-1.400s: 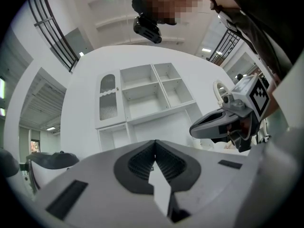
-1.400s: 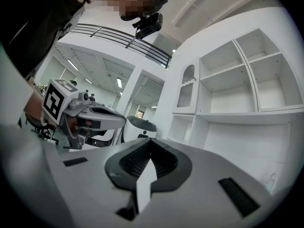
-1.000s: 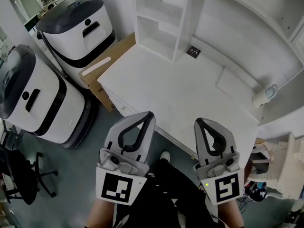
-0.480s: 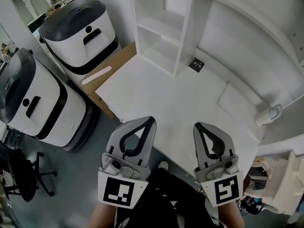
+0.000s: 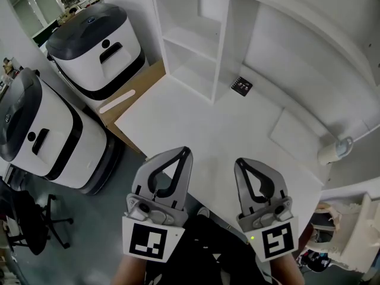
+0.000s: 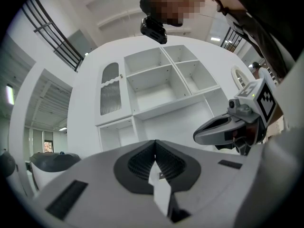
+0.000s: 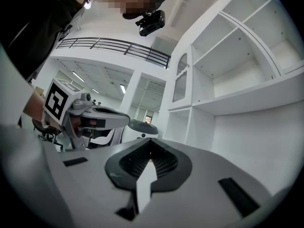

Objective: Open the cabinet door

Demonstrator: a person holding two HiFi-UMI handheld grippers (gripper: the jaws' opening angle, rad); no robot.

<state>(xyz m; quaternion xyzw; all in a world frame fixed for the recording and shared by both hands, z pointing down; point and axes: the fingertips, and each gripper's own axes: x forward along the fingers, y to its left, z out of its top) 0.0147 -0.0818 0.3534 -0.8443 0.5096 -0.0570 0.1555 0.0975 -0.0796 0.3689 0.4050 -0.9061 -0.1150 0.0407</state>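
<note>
Evidently the approach is the step in hand: both tools sit at the bottom of the head view, the left gripper (image 5: 186,151) and the right gripper (image 5: 238,161), each with its jaws pressed together and nothing between them, pointing level across the white tabletop (image 5: 196,111) toward the shelf unit (image 5: 189,43) at upper centre. The cabinet door (image 6: 110,94), a narrow panel with an arched slatted inset, shows left of centre in the left gripper view, beside the open compartments and well apart from either tool; the head view does not show it. To do this well, I judge, carry one gripper up toward that door, find its free edge or knob, which is too small to make out, part the jaws before arriving, and keep the other gripper clear of the swing.
</note>
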